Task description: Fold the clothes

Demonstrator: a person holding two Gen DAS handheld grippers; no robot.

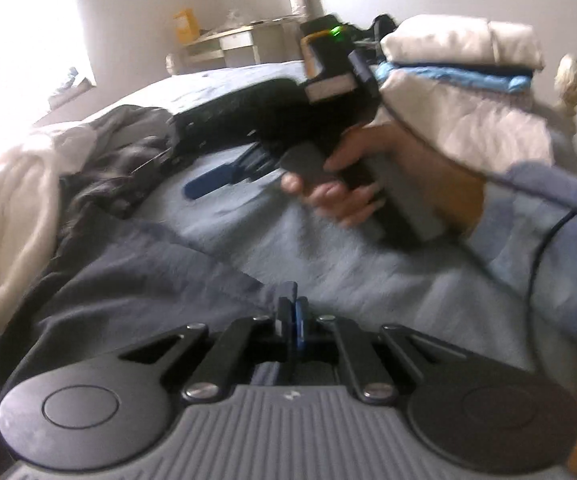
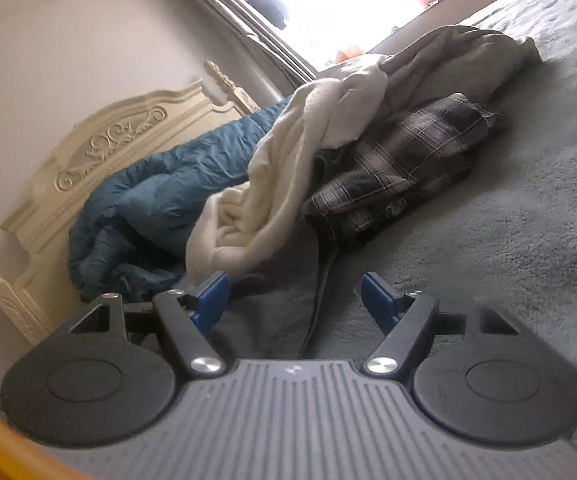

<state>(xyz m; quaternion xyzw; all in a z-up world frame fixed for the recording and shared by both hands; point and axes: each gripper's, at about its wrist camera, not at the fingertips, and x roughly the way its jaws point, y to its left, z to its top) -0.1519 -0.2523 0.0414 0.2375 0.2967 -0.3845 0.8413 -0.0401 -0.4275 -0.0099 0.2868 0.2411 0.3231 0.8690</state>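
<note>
Left wrist view: the left gripper (image 1: 290, 312) is seen w/ its fingers pressed together, the dark grey garment (image 1: 136, 280) lying right under the tips; whether a fold of it is pinched betw. them can't be told. That garment is spread over the blue-grey bedcover (image 1: 368, 264) and runs away to the left, towards a loose heap made up of a cream cloth (image 1: 4, 200) and a plaid shirt (image 1: 128, 156). In the same view the right gripper (image 1: 216, 180) is held by a hand (image 1: 372, 184) further up the bed, pointed left at the heap, jaws apart, nothing betw. them. A stack of folded items (image 1: 460, 64) sits on the right, well apart from the heap. Right wrist view: the right gripper (image 2: 294, 292) is shown open & empty, the dark garment's edge (image 2: 280, 320) lying straight ahead betw. the spread fingers, its seam running away from the camera towards the plaid shirt (image 2: 400, 172) and cream cloth (image 2: 272, 192); a teal quilt (image 2: 160, 184) is bunched by the headboard (image 2: 100, 148). Judged from this: the dark garment is nearer both tools than the heap, its long axis approx. along the right gripper's pointing direction, so a grab of the far edge is best suited to the right side.
</note>
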